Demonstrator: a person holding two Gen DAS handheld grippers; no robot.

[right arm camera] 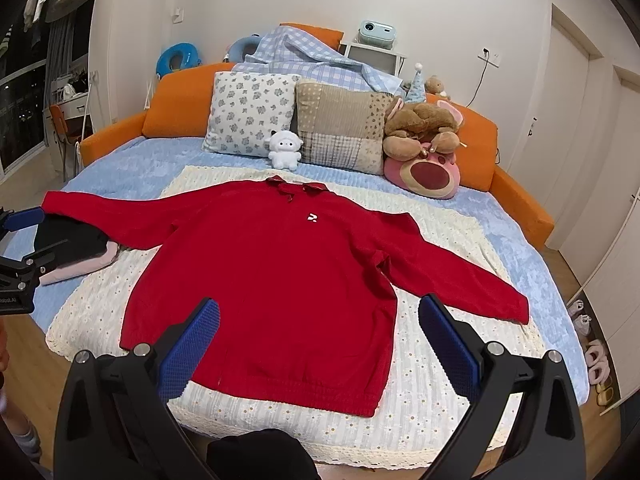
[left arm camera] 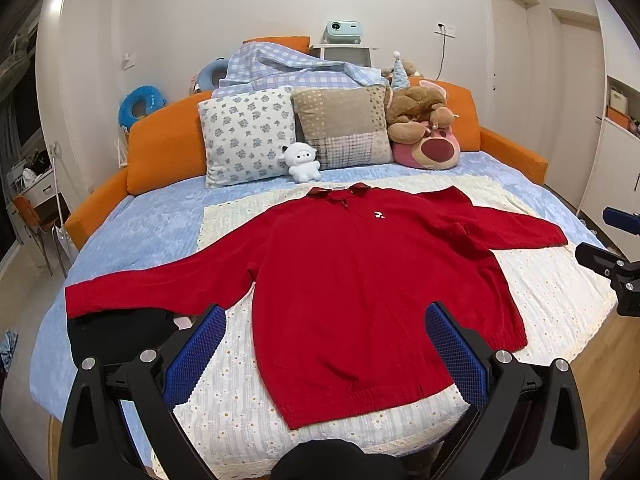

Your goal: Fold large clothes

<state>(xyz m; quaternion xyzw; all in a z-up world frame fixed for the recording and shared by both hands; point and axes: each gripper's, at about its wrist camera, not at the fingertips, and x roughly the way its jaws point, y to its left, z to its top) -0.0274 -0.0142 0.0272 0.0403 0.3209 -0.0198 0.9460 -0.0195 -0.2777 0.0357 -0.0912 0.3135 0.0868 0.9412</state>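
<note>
Red sweater [left arm camera: 360, 276] is lying flat, front up, on a cream daisy-print cloth [left arm camera: 552, 292] covering the blue bedspread [left arm camera: 132, 224], both sleeves stretching out sideways, collar pointing toward the pillows, hem toward the cameras. A small white logo [left arm camera: 379, 215] is showing on the chest. Left sleeve cuff is resting over a black garment [left arm camera: 116, 336] at the bed's left edge; in the right wrist view something pink [right arm camera: 80, 270] is peeking out under that black piece.

Left gripper [left arm camera: 326, 312] is hovering above the sweater's lower half, jaws spread wide, blue pads [left arm camera: 196, 356] holding nothing. Right gripper [right arm camera: 320, 308] is hovering over the hem area too, jaws also spread wide and empty. Each gripper is also showing at the edge of the other's view, well apart from the cloth.

At the head end a floral pillow [left arm camera: 248, 136] and a patchwork pillow [left arm camera: 344, 128] are leaning on the orange headboard [left arm camera: 164, 148], a white plush lamb [left arm camera: 301, 162] sitting between them, brown and pink plush toys [left arm camera: 424, 128] piling up at right
</note>
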